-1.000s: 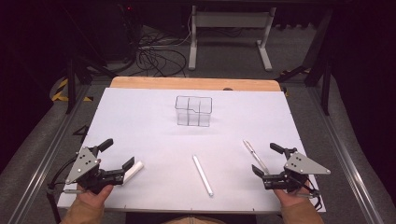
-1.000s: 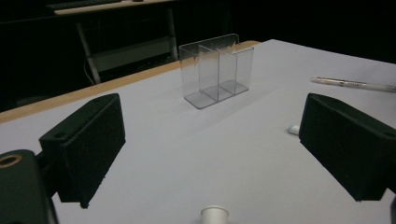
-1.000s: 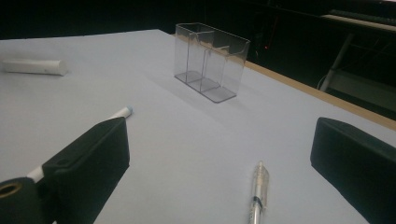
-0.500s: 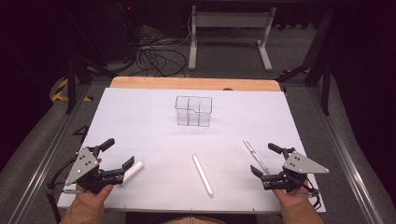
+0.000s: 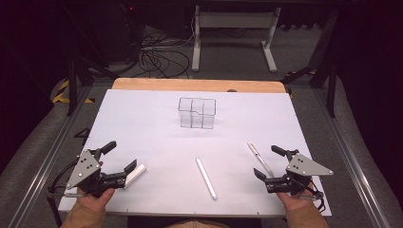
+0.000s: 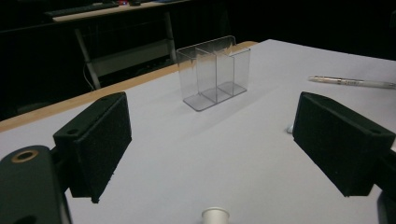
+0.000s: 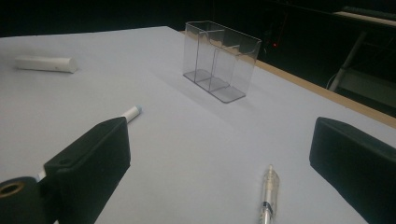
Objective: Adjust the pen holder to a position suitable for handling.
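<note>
The likeliest trouble, to my eye, comes from round, slim things lying flat on a smooth white desk [image 5: 142,118]. The white tube [image 5: 134,173] at the lower left of the high view sits just beside the left claw [image 5: 119,161], and a jaw that nudges it before closing could send it rolling off the near edge. The clear pen [image 5: 260,158] at the lower right lies between the jaws of the right claw [image 5: 271,164], as the right gripper view shows, but it is thin and low, so the pads could pinch the desk or slide over it. The white marker [image 5: 206,178] at lower centre lies apart from both. The clear plastic holder [image 5: 196,113], upright in the upper middle, looks light and might tip or skid if anything is pushed in at a slant.

Both claws are spread wide and hold nothing. In the left gripper view, the end of the tube [image 6: 215,216] peeks up at the bottom edge between the jaws, untouched as far as I can tell.
</note>
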{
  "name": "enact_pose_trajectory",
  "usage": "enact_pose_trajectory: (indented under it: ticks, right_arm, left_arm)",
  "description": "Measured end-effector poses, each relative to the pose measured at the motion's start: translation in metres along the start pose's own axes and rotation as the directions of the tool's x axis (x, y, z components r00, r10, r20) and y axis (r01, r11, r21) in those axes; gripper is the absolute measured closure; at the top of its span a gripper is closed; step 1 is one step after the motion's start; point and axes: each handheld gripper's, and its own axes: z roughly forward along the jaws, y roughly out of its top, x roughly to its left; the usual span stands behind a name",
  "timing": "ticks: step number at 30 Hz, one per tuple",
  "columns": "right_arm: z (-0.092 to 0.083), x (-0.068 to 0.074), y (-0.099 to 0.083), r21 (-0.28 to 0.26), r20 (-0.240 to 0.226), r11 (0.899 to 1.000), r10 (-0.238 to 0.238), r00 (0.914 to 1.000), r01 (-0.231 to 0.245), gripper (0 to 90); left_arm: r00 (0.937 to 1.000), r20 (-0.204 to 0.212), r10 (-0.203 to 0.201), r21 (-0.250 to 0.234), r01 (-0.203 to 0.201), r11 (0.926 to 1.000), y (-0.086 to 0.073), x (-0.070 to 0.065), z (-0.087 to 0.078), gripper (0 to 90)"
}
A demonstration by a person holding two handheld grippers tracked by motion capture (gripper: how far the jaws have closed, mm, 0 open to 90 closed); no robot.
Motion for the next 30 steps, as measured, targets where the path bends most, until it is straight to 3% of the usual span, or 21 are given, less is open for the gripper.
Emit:
enact_pose_trajectory:
  ticks: [14,30]
  right_arm:
    - [0.011,-0.002,0.013,0.033,-0.032,0.999,0.001,0.9995,0.000,5.9]
    - [0.027,-0.001,0.029,0.034,-0.075,0.999,-0.011,0.9971,0.014,5.9]
  left_arm:
    - [1.0000,-0.003,-0.003,0.002,0.003,1.0000,0.000,0.000,0.000,12.5]
    - [1.0000,0.000,0.004,0.005,-0.004,1.0000,0.000,-0.001,0.000,12.6]
